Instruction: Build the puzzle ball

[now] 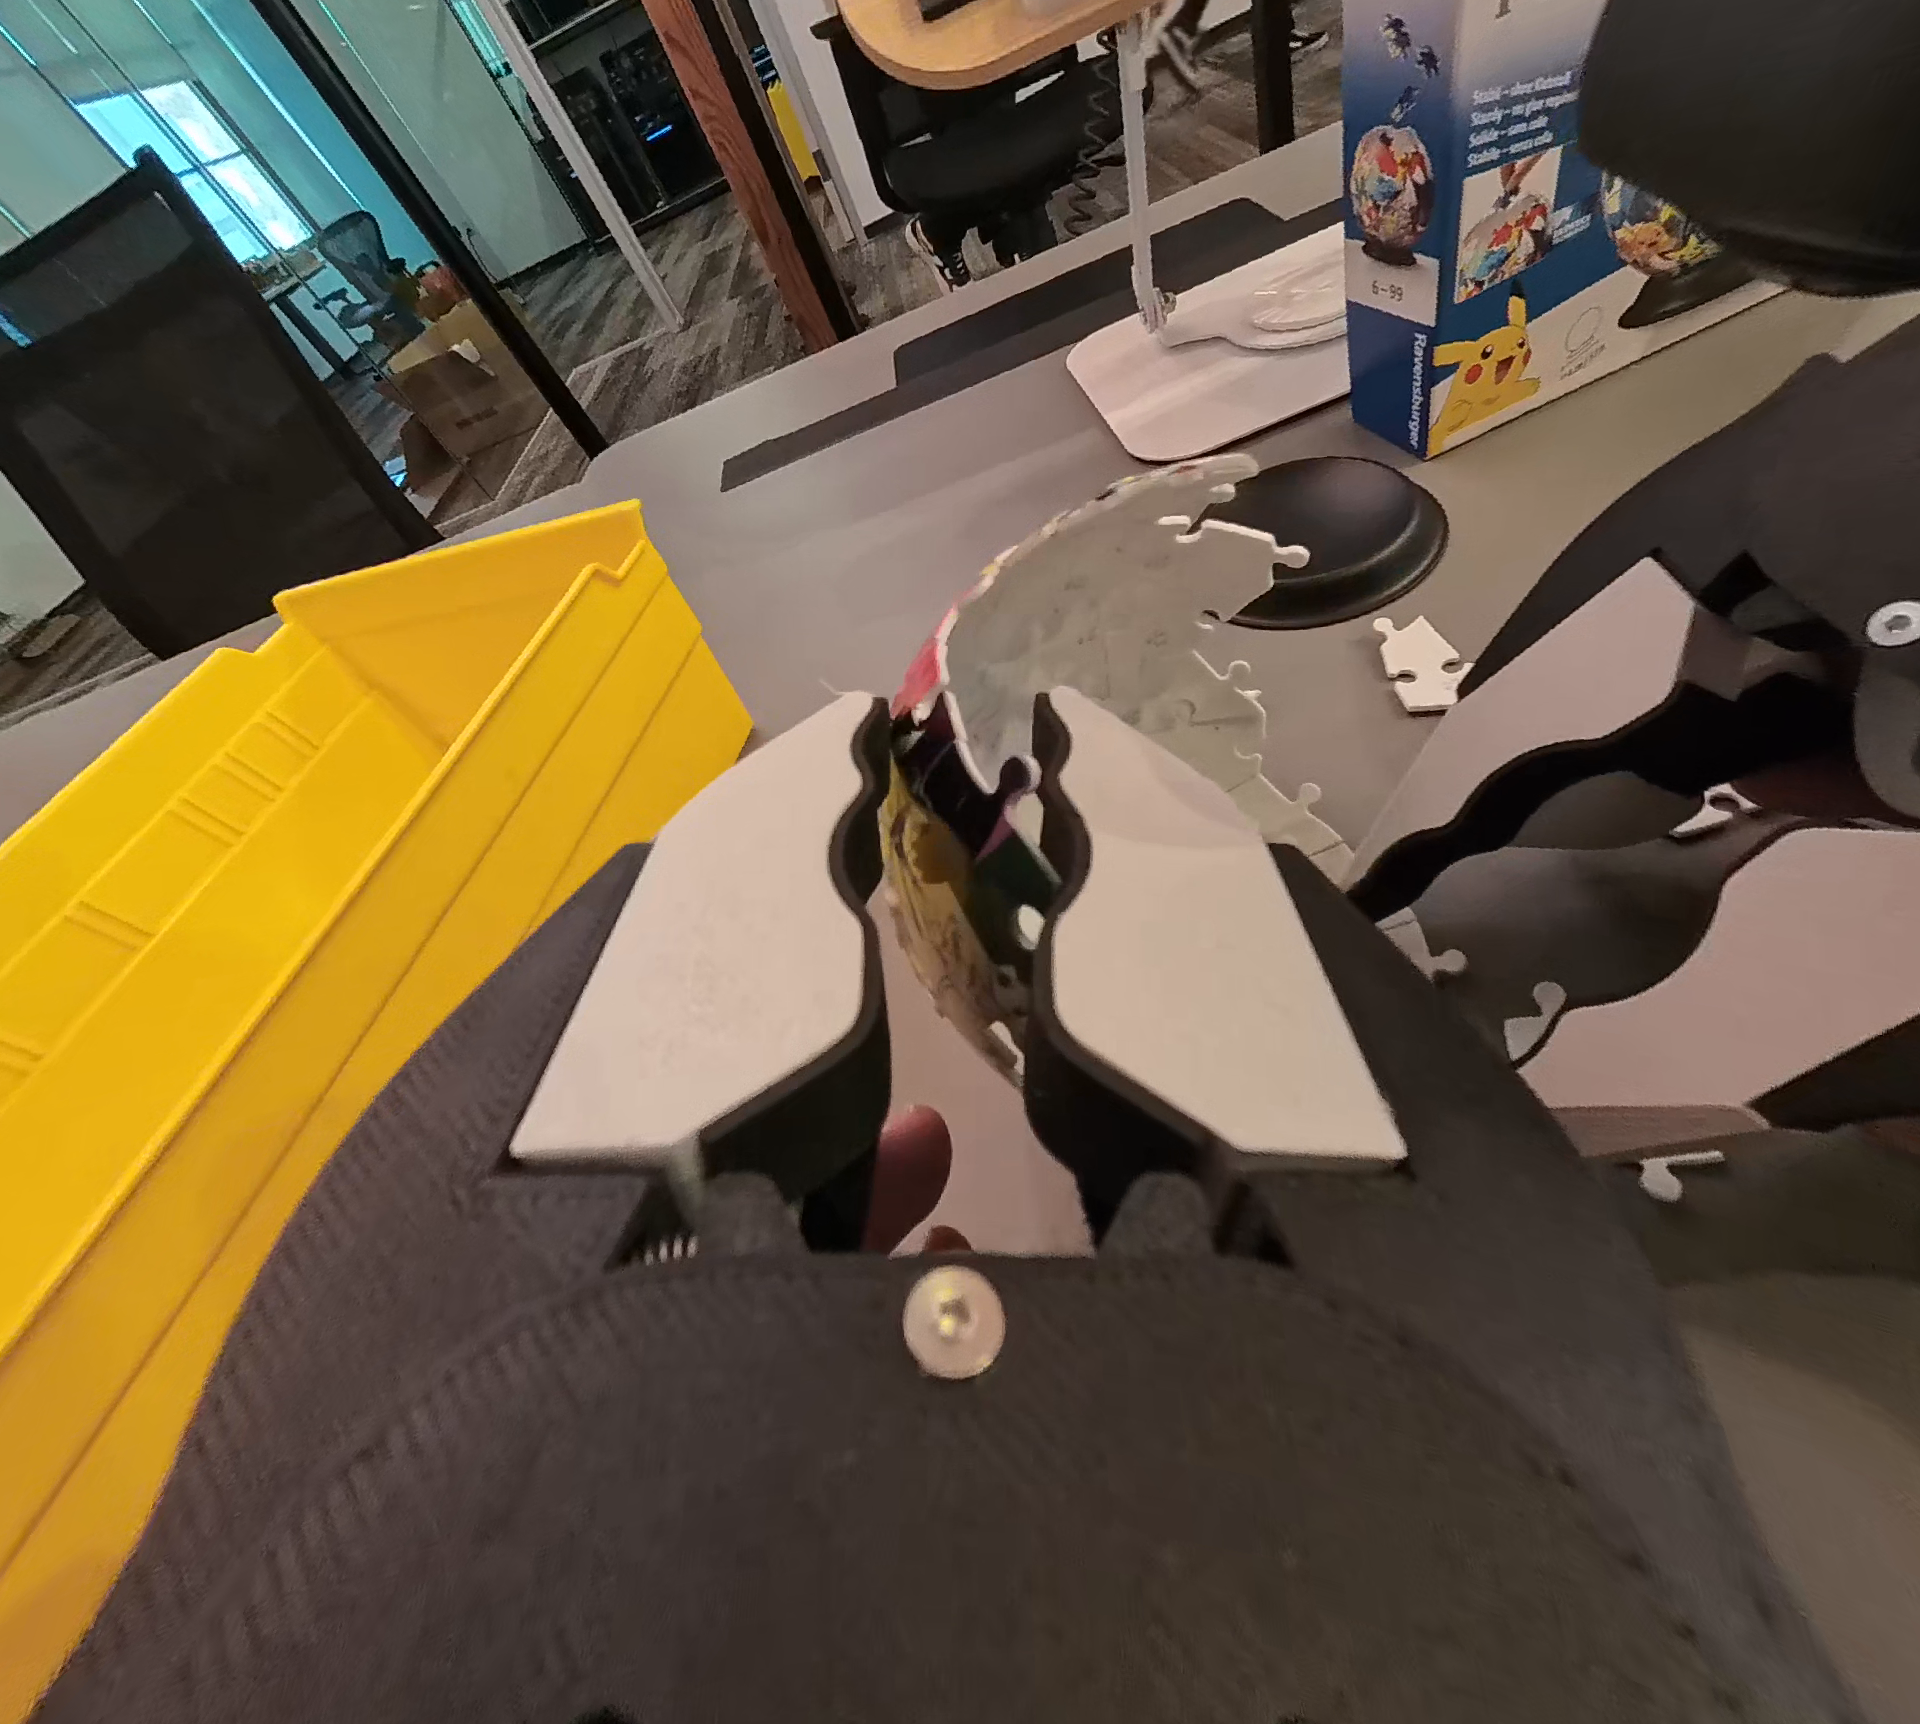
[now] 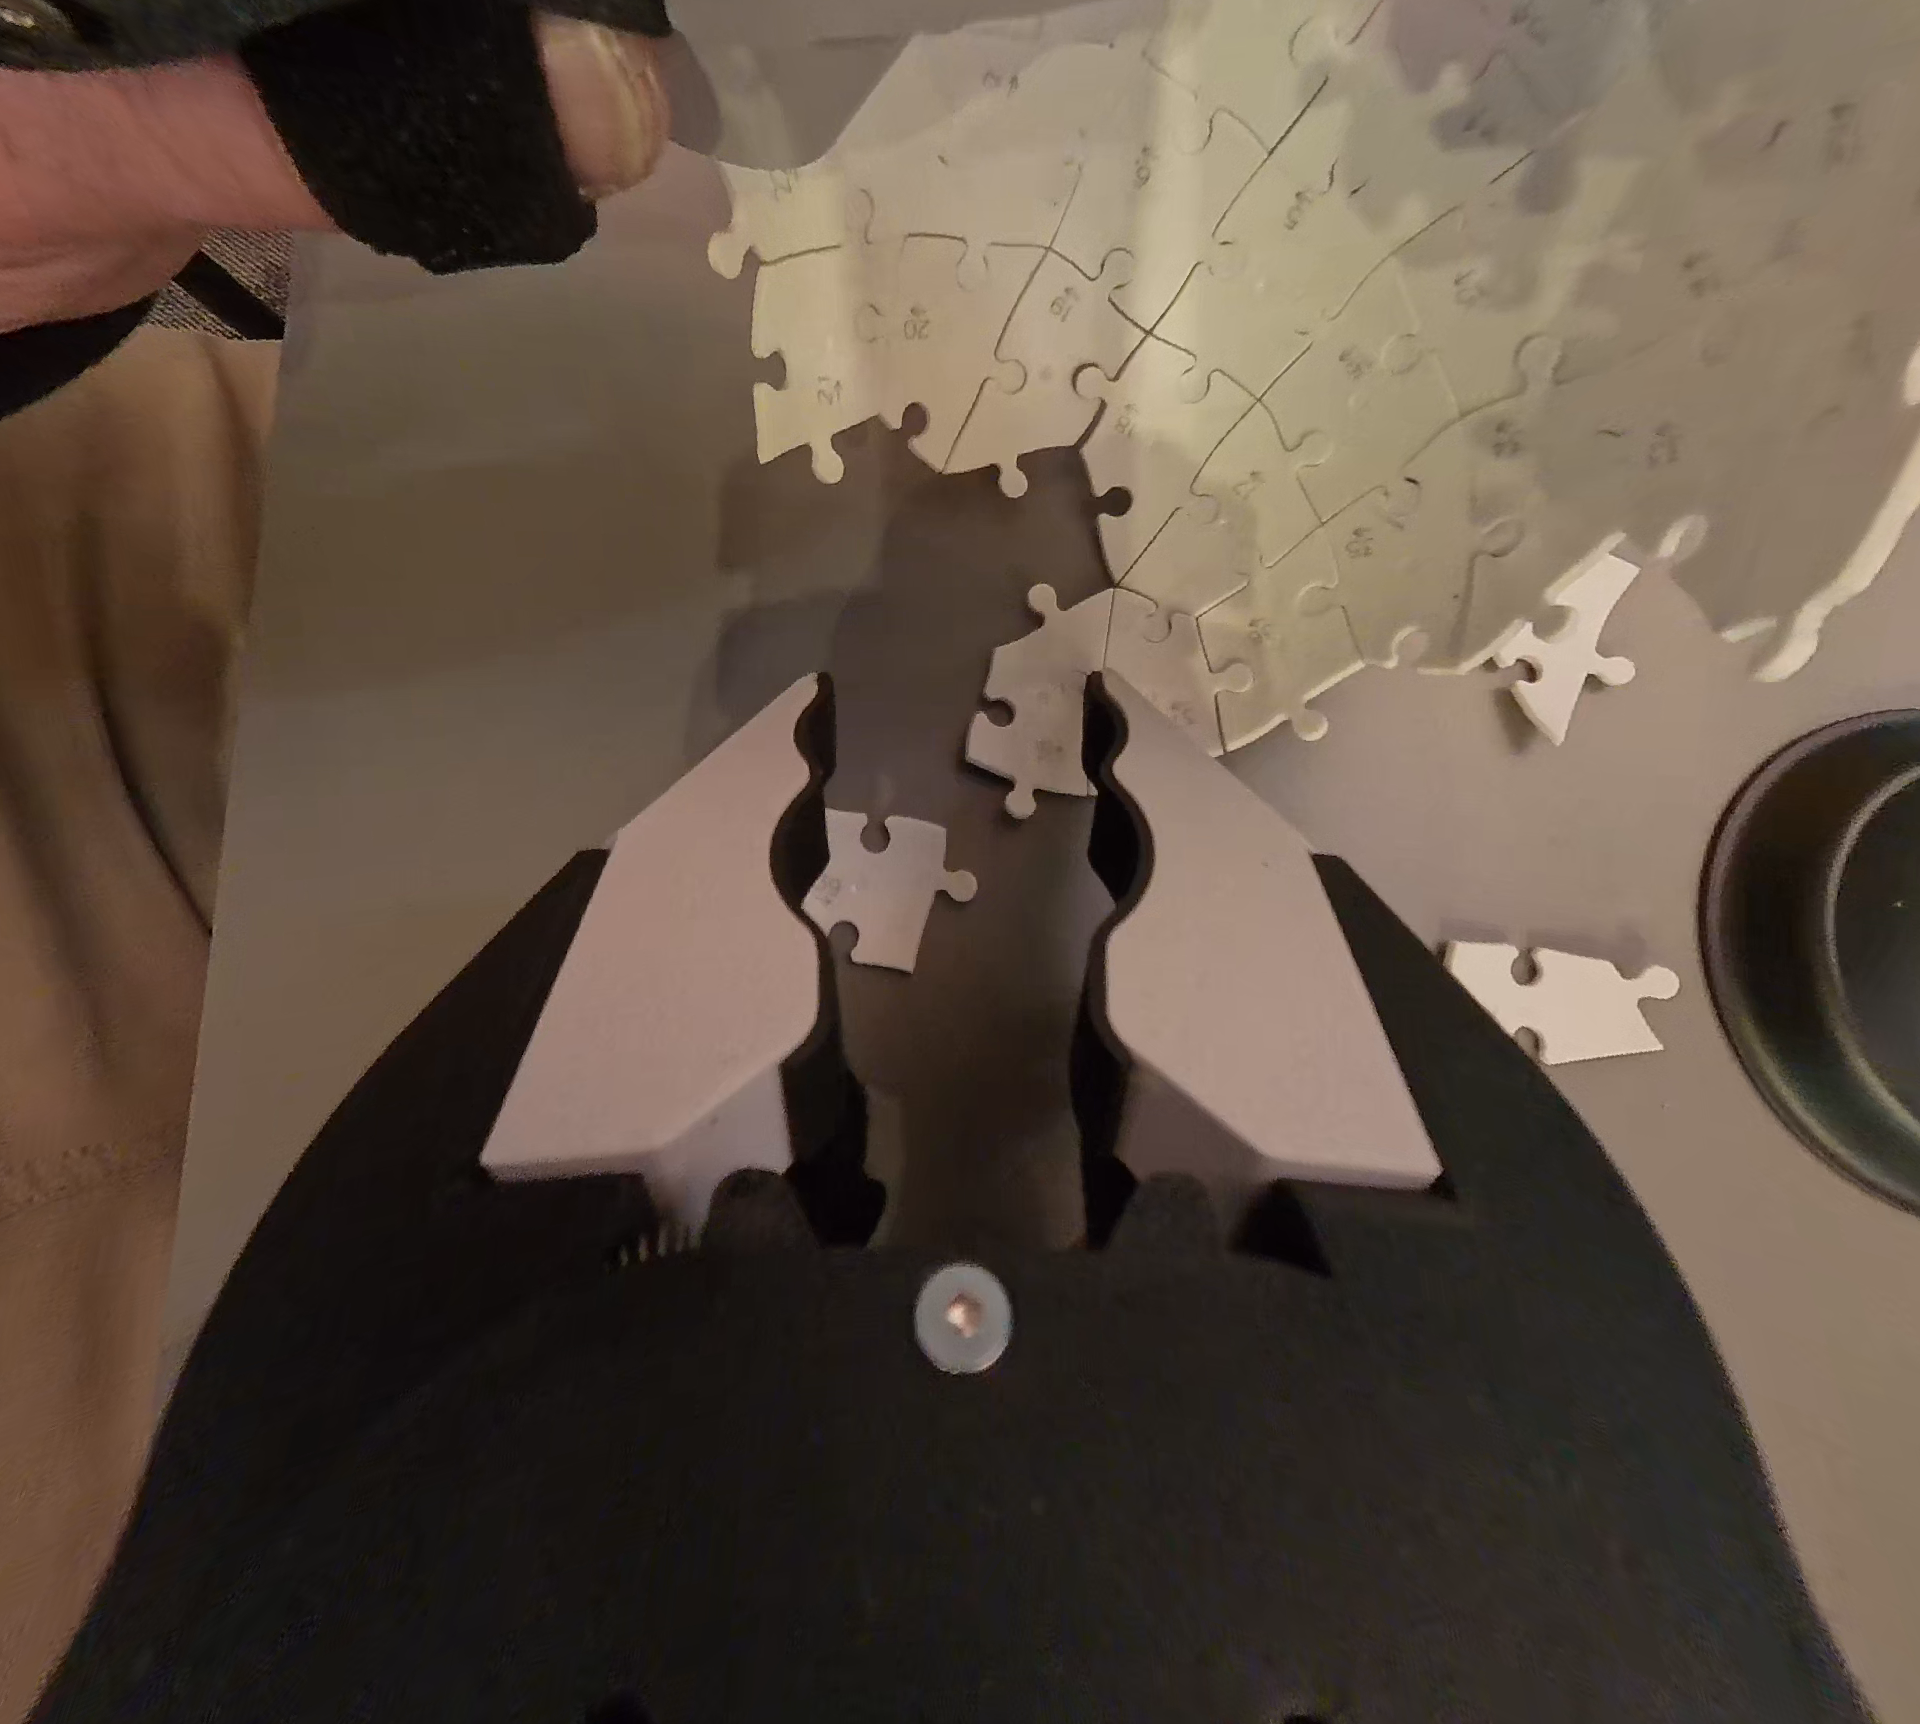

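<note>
Steadying the curved shell, the left gripper pinches its rim (picture-side outward); the right gripper hovers spread over a loose piece.

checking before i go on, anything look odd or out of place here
Nothing damaged. The half-built shell is held on edge in the left tool, and loose pieces lie white side up on the table.

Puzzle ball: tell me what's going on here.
A person is assembling it with two handheld tools. The left tool is clamped on the edge of the partly built curved shell, holding it up off the grey table. The right tool hangs open over a loose piece lying blank side up. Two more loose pieces lie beside a black round stand. A yellow bin and the puzzle box sit nearby.
</note>
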A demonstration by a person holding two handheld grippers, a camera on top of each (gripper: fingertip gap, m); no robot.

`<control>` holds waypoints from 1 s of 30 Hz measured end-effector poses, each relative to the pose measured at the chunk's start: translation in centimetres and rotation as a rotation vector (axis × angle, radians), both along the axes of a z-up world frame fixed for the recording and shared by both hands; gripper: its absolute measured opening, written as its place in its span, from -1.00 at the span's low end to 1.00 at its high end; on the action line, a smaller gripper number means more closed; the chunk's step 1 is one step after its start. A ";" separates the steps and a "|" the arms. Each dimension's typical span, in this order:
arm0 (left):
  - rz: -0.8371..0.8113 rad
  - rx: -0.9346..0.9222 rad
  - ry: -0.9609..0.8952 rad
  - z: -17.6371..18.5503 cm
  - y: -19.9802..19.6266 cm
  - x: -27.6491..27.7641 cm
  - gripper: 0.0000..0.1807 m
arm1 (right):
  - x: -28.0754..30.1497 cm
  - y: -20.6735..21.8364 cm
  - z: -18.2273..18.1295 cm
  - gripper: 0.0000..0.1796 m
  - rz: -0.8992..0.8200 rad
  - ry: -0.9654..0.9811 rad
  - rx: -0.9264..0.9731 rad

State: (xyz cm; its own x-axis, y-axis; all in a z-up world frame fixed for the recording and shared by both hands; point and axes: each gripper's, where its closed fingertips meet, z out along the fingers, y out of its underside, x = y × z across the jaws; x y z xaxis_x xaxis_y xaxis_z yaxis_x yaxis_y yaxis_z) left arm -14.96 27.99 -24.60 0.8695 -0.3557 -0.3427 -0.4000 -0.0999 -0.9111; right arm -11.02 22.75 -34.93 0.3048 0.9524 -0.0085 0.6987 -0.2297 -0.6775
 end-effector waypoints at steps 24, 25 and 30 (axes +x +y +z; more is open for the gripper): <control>-0.012 -0.025 -0.048 0.7 -0.8 0.9 -0.70 | -0.3 0.1 0.2 -0.44 -0.033 -0.009 -0.042; -0.011 -0.023 -0.046 0.7 -0.8 1.0 -0.70 | -0.3 0.1 0.2 -0.43 -0.036 -0.001 -0.051; -0.006 -0.017 -0.045 0.7 -0.8 0.9 -0.71 | -0.6 0.2 0.3 -0.43 -0.031 0.037 -0.064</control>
State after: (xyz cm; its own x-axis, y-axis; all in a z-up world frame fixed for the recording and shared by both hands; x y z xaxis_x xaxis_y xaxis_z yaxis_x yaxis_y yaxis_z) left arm -14.01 27.15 -23.87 0.8820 -0.3659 -0.2970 -0.3589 -0.1131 -0.9265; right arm -11.59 22.94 -34.60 0.3326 0.9396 -0.0804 0.6656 -0.2943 -0.6859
